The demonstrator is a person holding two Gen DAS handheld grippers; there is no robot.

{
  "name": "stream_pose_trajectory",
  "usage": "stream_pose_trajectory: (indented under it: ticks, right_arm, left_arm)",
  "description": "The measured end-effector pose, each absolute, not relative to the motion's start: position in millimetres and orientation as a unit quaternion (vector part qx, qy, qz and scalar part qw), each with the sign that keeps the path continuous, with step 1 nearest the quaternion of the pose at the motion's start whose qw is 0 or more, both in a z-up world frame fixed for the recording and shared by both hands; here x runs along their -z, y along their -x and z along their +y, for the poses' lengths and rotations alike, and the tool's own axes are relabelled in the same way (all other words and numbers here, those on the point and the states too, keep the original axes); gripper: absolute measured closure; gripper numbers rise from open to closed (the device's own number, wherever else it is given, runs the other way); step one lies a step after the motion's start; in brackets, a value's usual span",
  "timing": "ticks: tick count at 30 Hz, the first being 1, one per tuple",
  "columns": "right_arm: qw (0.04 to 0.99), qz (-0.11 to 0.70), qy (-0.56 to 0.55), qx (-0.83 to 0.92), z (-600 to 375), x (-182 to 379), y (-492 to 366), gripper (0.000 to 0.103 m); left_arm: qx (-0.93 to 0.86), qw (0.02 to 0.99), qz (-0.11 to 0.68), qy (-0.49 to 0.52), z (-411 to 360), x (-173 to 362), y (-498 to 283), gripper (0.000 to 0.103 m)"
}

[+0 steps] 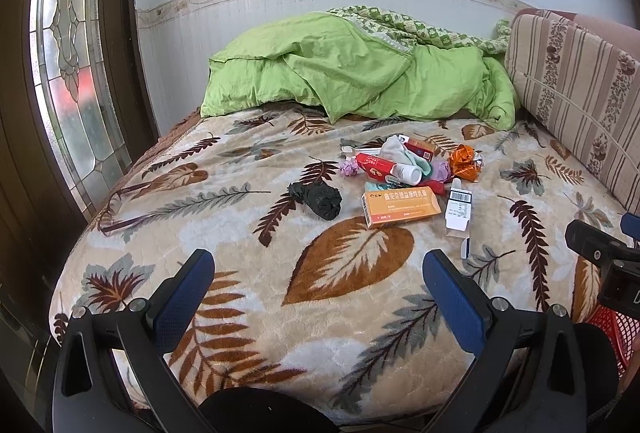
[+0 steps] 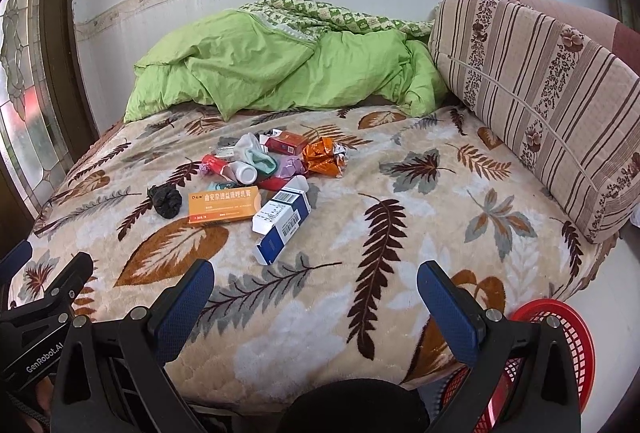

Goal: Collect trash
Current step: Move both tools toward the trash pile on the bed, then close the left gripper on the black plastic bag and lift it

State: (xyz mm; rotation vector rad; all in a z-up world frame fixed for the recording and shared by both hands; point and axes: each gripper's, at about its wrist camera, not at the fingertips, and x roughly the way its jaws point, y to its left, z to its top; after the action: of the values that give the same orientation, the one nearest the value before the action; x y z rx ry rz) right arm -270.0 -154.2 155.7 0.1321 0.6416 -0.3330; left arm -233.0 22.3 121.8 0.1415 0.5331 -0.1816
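The bed point(image 2: 400, 169) carries a trash pile around the orange box point(image 2: 224, 208): white-blue carton point(image 2: 282, 217) just right, black bag point(image 2: 166, 202) just left. Left gripper point(image 1: 318, 303) and right gripper point(image 2: 314, 303) hover nearer, jaws spread, empty

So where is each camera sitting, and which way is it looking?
Left wrist: sits on the left hand-held gripper, open, facing across the bed toward the trash pile; the right hand-held gripper shows at its right edge.
Right wrist: sits on the right hand-held gripper, open, facing the same way, red basket beside it.
Both share the orange box and green quilt.
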Motion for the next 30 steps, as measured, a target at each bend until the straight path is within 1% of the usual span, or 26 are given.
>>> stream_pose_trajectory:
  ticks: [15,21,24,30]
  right_arm:
    - [0.928,0.328,-0.073,0.16,-156.3,-149.5,264.5,0.001]
    - [0.925,0.338,-0.096,0.147,-163.8,-144.3,259.1,0.001]
    - [0.922,0.344,-0.114,0.138,-169.2,-141.3,254.6,0.001]
    - [0.915,0.36,-0.15,0.108,-177.3,-133.2,242.8,0.014]
  left_arm:
    - [0.092,0.955,0.274,-0.066,21.0,-117.5,234.0,0.0]
    - [0.094,0.947,0.305,-0.037,31.4,-116.0,226.0,0.0]
    - [0.1,0.933,0.345,-0.007,40.4,-117.7,207.0,0.0]
    - [0.105,0.904,0.411,0.057,59.5,-116.1,151.1,0.0]
